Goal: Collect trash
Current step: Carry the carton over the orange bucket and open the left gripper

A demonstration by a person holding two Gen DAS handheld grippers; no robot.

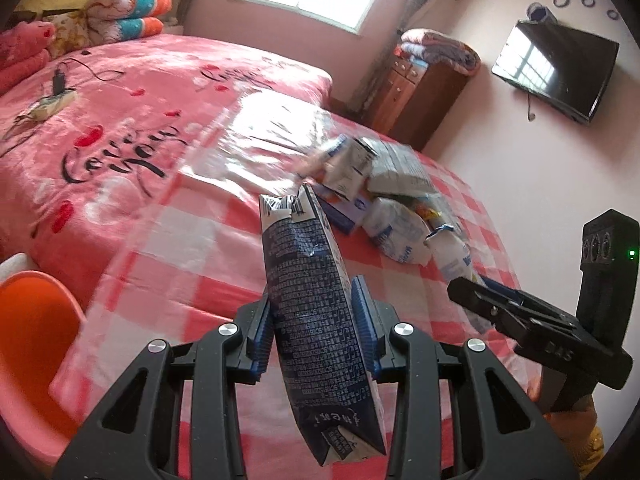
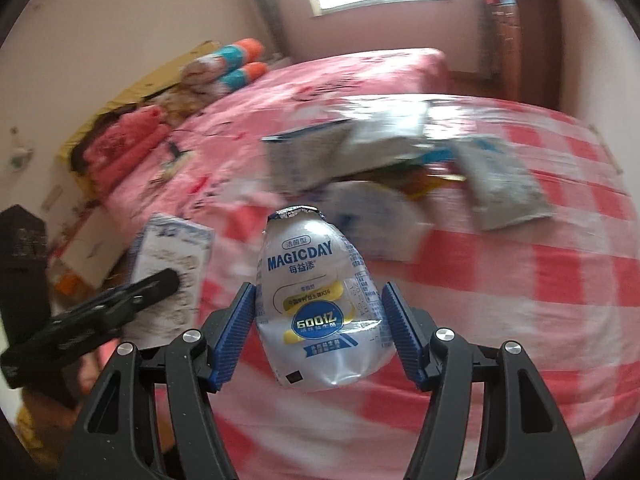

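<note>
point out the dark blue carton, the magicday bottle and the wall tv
dark blue carton [image 1: 316,312], left wrist view, its printed side panel
MAGICDAY bottle [image 2: 316,296], right wrist view, its front label
wall TV [image 1: 556,68], left wrist view, its screen

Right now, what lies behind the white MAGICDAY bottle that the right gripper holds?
Behind the MAGICDAY bottle a blurred pile of cartons and packets lies on the checked cloth. The bottle hides whatever sits directly behind it.

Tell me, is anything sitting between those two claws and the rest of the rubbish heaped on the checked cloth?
Nothing lies on the cloth between them, but both are already full. The left gripper clamps a dark blue carton, and the right gripper holds a white MAGICDAY bottle. Those block any grab at the trash pile.
</note>
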